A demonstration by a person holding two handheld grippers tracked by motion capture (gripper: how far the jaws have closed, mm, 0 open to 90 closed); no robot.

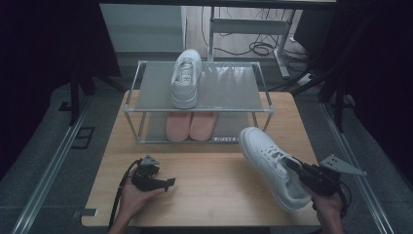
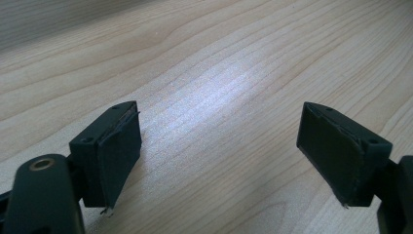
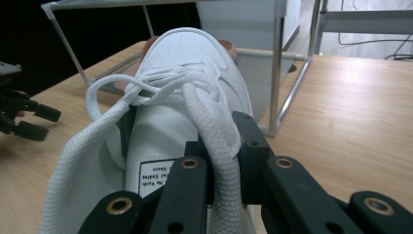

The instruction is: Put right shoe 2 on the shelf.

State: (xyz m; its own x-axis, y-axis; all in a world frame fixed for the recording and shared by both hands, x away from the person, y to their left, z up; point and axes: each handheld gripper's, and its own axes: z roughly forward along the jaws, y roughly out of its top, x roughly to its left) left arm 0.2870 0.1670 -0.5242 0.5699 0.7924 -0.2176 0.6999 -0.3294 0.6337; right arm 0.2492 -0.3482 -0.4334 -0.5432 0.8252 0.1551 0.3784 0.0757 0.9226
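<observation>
A white sneaker [image 1: 268, 161] lies at the table's right, toe toward the shoe rack [image 1: 229, 87]. My right gripper [image 1: 290, 163] is shut on the padded rim of its opening, near the heel. In the right gripper view the jaws of the right gripper [image 3: 219, 141] pinch that white rim, with the sneaker's laces and toe [image 3: 180, 63] ahead. My left gripper [image 1: 168, 184] rests low over the table's front left, held in a hand. In the left gripper view the left gripper [image 2: 219, 141] is open over bare wood. A matching white sneaker [image 1: 186, 78] stands on the rack's top shelf.
A pair of pink shoes [image 1: 191, 125] sits on the rack's lower shelf. The rack's metal post [image 3: 276, 73] stands just beyond the held sneaker's toe. The wooden table [image 1: 204, 195] has free room between the two grippers. Cables and desk legs lie on the floor behind.
</observation>
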